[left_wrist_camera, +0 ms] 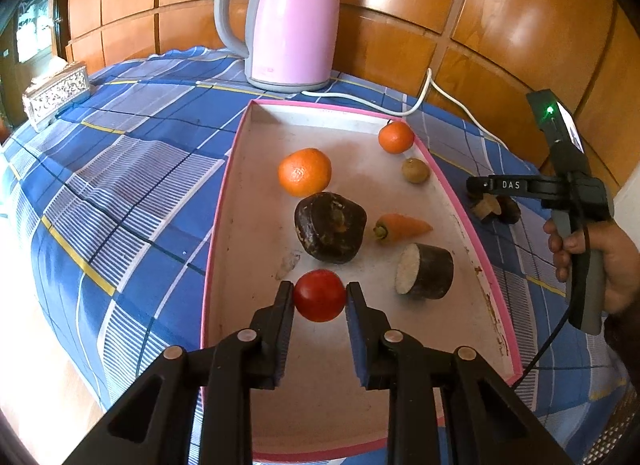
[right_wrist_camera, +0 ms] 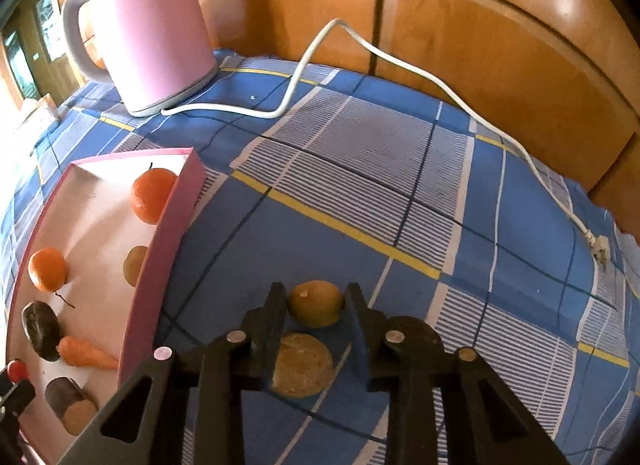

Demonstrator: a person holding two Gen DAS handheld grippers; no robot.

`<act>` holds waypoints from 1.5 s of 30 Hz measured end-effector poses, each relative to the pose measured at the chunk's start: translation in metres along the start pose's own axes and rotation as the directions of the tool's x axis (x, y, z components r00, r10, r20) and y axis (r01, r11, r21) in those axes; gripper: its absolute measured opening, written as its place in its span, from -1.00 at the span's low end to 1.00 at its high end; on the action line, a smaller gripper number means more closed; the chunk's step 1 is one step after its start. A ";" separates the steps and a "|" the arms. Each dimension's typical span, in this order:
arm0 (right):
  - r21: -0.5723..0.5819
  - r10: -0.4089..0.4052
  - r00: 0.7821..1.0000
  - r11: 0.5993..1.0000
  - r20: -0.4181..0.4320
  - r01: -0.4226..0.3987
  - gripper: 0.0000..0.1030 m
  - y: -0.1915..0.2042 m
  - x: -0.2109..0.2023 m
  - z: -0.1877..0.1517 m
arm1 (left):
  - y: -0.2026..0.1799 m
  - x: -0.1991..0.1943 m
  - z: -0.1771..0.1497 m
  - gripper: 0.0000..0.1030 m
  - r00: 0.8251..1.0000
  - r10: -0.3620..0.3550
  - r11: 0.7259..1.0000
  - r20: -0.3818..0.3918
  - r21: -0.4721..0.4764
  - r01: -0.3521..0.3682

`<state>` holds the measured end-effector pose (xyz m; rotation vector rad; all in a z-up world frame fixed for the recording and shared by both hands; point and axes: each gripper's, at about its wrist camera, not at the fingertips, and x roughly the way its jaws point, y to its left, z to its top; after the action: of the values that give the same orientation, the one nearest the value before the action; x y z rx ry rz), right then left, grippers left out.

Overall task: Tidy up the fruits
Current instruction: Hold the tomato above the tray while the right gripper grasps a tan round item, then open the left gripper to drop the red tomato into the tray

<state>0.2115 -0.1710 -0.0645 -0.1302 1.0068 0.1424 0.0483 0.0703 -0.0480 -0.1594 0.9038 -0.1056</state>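
A pink-rimmed white tray point(left_wrist_camera: 224, 201) lies on a blue checked cloth. In it are two oranges point(left_wrist_camera: 305, 171) point(left_wrist_camera: 396, 137), a small brown fruit point(left_wrist_camera: 415, 170), a carrot point(left_wrist_camera: 402, 227), a dark lump point(left_wrist_camera: 331, 227) and a dark cut piece point(left_wrist_camera: 425, 271). My left gripper point(left_wrist_camera: 320, 297) is shut on a red tomato point(left_wrist_camera: 319, 295) just above the tray floor. My right gripper point(right_wrist_camera: 316, 305) sits on the cloth right of the tray point(right_wrist_camera: 160, 265), its fingers on either side of a yellow-brown round fruit point(right_wrist_camera: 316, 303); contact is unclear. A cut tan disc point(right_wrist_camera: 302, 363) lies under it.
A pink kettle point(left_wrist_camera: 290, 17) stands behind the tray, its white cord point(right_wrist_camera: 400, 61) and plug point(right_wrist_camera: 600, 247) trailing across the cloth. A silver patterned box point(left_wrist_camera: 56, 95) sits at the far left. Wooden panels close off the back. The person's right hand point(left_wrist_camera: 612, 265) holds the other gripper.
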 end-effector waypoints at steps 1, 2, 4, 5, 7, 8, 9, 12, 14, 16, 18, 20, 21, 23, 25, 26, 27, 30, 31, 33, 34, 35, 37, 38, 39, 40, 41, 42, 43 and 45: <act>-0.004 0.000 1.000 1.000 0.002 0.000 -0.42 0.001 0.000 0.000 | 0.000 -0.001 0.000 -0.18 1.000 0.002 1.000 0.006 -0.005 -0.002; -0.004 0.001 1.000 1.000 0.005 -0.001 -0.42 0.000 0.001 -0.001 | 0.001 -0.003 0.000 0.02 1.000 0.000 1.000 0.015 -0.014 0.000; -0.001 0.004 1.000 1.000 0.008 -0.004 -0.43 0.000 0.001 -0.001 | 0.002 -0.007 0.000 0.09 0.999 -0.002 1.000 0.034 -0.025 0.003; -0.002 0.002 1.000 1.000 0.010 -0.002 -0.43 0.000 0.000 -0.001 | 0.002 -0.008 0.001 0.09 0.999 0.002 1.000 0.039 -0.018 -0.001; -0.005 0.000 1.000 1.000 0.012 0.000 -0.43 0.000 0.001 -0.001 | 0.001 -0.010 0.001 0.09 0.999 0.005 1.000 0.042 -0.013 -0.005; -0.007 -0.001 1.000 1.000 0.013 0.001 -0.43 0.000 0.001 -0.001 | 0.001 -0.010 0.000 0.09 0.999 0.005 1.000 0.042 -0.015 -0.005; -0.008 -0.001 1.000 1.000 0.014 0.001 -0.43 0.001 0.001 -0.001 | 0.002 -0.010 0.000 0.09 0.999 0.006 1.000 0.042 -0.016 -0.005; -0.012 0.002 1.000 1.000 0.019 -0.002 -0.43 0.001 -0.001 -0.002 | 0.001 -0.010 -0.001 0.09 0.999 0.011 1.000 0.039 -0.018 -0.010; -0.017 0.002 1.000 1.000 0.020 -0.001 -0.43 0.001 -0.002 -0.002 | 0.001 -0.011 -0.002 0.09 0.999 0.015 1.000 0.039 -0.022 -0.015; -0.018 -0.001 1.000 1.000 0.021 0.002 -0.43 0.002 -0.002 -0.002 | 0.003 -0.013 -0.003 0.09 0.999 0.026 0.999 0.043 -0.031 -0.024; -0.011 -0.001 1.000 1.000 0.024 0.001 -0.43 0.001 -0.003 -0.003 | 0.006 -0.015 -0.003 0.09 0.998 0.041 0.998 0.049 -0.043 -0.039; -0.005 -0.003 1.000 1.000 0.026 0.003 -0.43 0.001 -0.003 -0.004 | 0.010 -0.018 -0.003 0.11 0.996 0.065 0.996 0.054 -0.063 -0.062; -0.003 -0.005 1.000 1.000 0.027 0.005 -0.43 0.001 -0.003 -0.004 | 0.011 -0.019 -0.003 0.12 0.996 0.070 0.995 0.056 -0.070 -0.066; 0.007 -0.006 1.000 1.000 0.028 0.006 -0.43 0.001 -0.003 -0.004 | 0.014 -0.023 -0.003 0.16 0.995 0.080 0.994 0.068 -0.083 -0.074; 0.015 -0.002 1.000 1.000 0.028 0.002 -0.43 0.000 -0.003 -0.005 | 0.016 -0.027 -0.003 0.28 0.992 0.098 0.991 0.084 -0.097 -0.089; 0.018 -0.003 1.000 1.000 0.029 0.002 -0.43 0.000 -0.003 -0.005 | 0.017 -0.029 -0.003 0.31 0.992 0.093 0.991 0.090 -0.104 -0.083; 0.020 -0.003 1.000 1.000 0.028 0.003 -0.43 0.000 -0.002 -0.005 | 0.017 -0.031 -0.003 0.31 0.991 0.092 0.991 0.094 -0.107 -0.082; 0.027 -0.004 1.000 1.000 0.028 0.003 -0.43 0.000 -0.002 -0.005 | 0.017 -0.034 -0.003 0.32 0.990 0.100 0.991 0.102 -0.103 -0.089; 0.029 -0.004 1.000 1.000 0.028 0.003 -0.43 0.000 -0.002 -0.005 | 0.017 -0.035 -0.004 0.32 0.989 0.105 0.990 0.106 -0.104 -0.094; 0.028 -0.009 1.000 1.000 0.029 0.008 -0.43 0.001 -0.002 -0.005 | 0.017 -0.037 -0.004 0.34 0.987 0.115 0.989 0.112 -0.106 -0.104; 0.025 -0.013 0.999 1.000 0.030 0.012 -0.43 0.002 -0.003 -0.005 | 0.018 -0.038 -0.004 0.37 0.985 0.124 0.988 0.117 -0.109 -0.111; 0.022 -0.015 0.999 1.000 0.032 0.015 -0.43 0.002 -0.002 -0.006 | 0.019 -0.039 -0.005 0.39 0.985 0.127 0.987 0.119 -0.112 -0.114; 0.016 -0.024 0.999 1.000 0.035 0.024 -0.43 0.003 -0.002 -0.006 | 0.021 -0.040 -0.006 0.39 0.985 0.129 0.986 0.117 -0.117 -0.115; 0.015 -0.030 0.999 0.999 0.037 0.029 -0.43 0.004 -0.003 -0.006 | 0.021 -0.040 -0.006 0.39 0.984 0.132 0.986 0.116 -0.119 -0.118; 0.014 -0.033 0.999 0.999 0.039 0.032 -0.43 0.004 -0.003 -0.006 | 0.022 -0.040 -0.006 0.40 0.985 0.132 0.986 0.114 -0.120 -0.118; 0.014 -0.035 0.998 0.999 0.043 0.034 -0.43 0.004 -0.003 -0.006 | 0.022 -0.039 -0.006 0.40 0.985 0.132 0.986 0.113 -0.120 -0.118; 0.015 -0.036 0.998 0.999 0.048 0.035 -0.43 0.004 -0.004 -0.006 | 0.022 -0.039 -0.006 0.40 0.985 0.132 0.986 0.113 -0.120 -0.118; 0.017 -0.036 0.998 0.999 0.052 0.035 -0.43 0.003 -0.006 -0.006 | 0.022 -0.040 -0.007 0.40 0.985 0.132 0.986 0.114 -0.120 -0.118; 0.017 -0.037 0.998 0.999 0.055 0.036 -0.43 0.003 -0.007 -0.006 | 0.022 -0.040 -0.007 0.40 0.984 0.132 0.986 0.116 -0.119 -0.119; 0.019 -0.041 0.997 0.999 0.067 0.039 -0.43 0.003 -0.010 -0.006 | 0.021 -0.040 -0.008 0.46 0.984 0.134 0.986 0.117 -0.120 -0.120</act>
<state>0.2001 -0.1699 -0.0592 -0.1284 0.9371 0.1006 0.0180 0.0971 -0.0252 -0.2101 0.7928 0.0736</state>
